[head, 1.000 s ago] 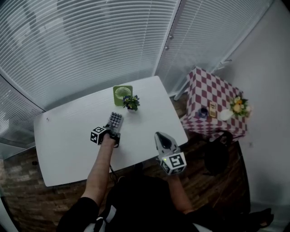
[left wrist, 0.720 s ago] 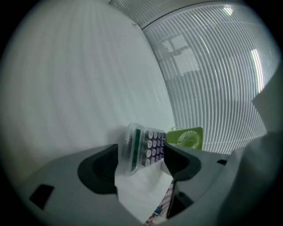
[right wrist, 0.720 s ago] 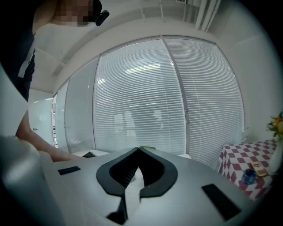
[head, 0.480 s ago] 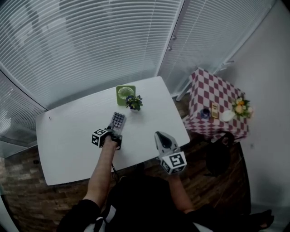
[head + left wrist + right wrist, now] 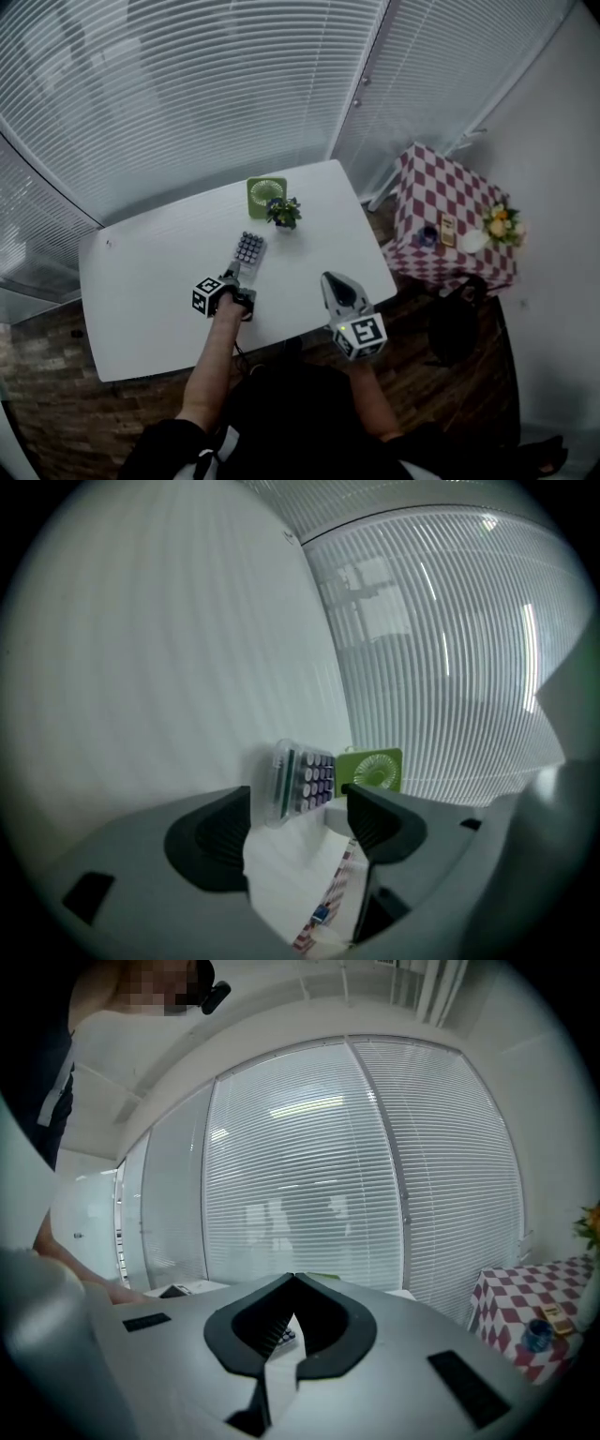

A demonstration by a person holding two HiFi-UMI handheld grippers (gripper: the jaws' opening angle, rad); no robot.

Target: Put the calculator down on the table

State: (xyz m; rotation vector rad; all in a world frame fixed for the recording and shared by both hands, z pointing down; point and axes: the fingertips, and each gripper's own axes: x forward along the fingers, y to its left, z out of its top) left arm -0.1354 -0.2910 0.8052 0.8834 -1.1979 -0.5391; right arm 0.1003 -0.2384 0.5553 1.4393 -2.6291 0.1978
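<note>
The calculator (image 5: 249,250), clear-cased with dark keys, lies flat on the white table (image 5: 141,281). In the left gripper view the calculator (image 5: 302,782) sits just past the fingertips. My left gripper (image 5: 233,274) points at its near end; its jaws have just been opening and stand wide, with nothing between the pads. The left gripper (image 5: 298,801) touches nothing. My right gripper (image 5: 339,289) hovers by the table's near right edge, jaws shut and empty. In its own view the right gripper (image 5: 293,1277) has its tips meeting.
A green desk fan (image 5: 266,194) and a small potted plant (image 5: 284,212) stand just beyond the calculator. A checkered side table (image 5: 441,192) with flowers and small items stands to the right, a dark bag (image 5: 453,323) on the floor beside it. Window blinds line the far side.
My left gripper has drawn back toward me and risen a little, leaving the calculator lying on the table. The right gripper has stayed put.
</note>
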